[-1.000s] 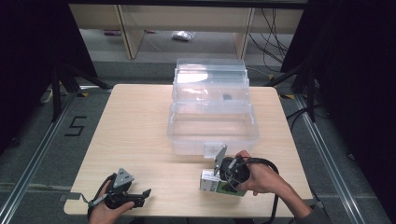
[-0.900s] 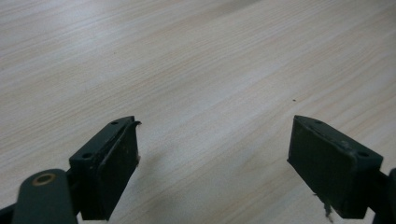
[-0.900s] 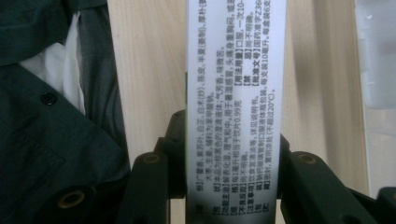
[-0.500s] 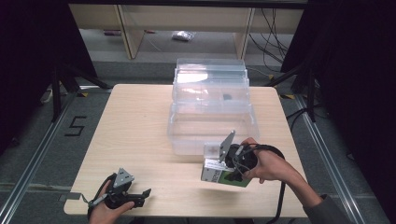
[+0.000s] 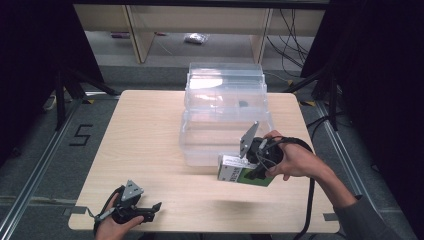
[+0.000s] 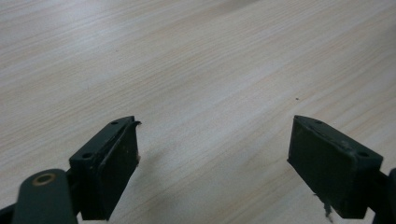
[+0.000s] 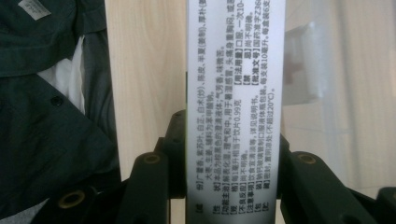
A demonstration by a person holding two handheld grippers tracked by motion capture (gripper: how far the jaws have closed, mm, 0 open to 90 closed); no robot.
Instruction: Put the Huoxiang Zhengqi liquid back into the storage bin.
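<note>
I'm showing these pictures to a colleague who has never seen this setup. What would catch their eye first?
Probably the white and green printed box clamped in the right gripper, held above the near right part of the wooden table, just in front of the clear plastic bins stacked at the table's middle. Next, the left gripper at the near left edge, its jaws open with nothing between them.
</note>
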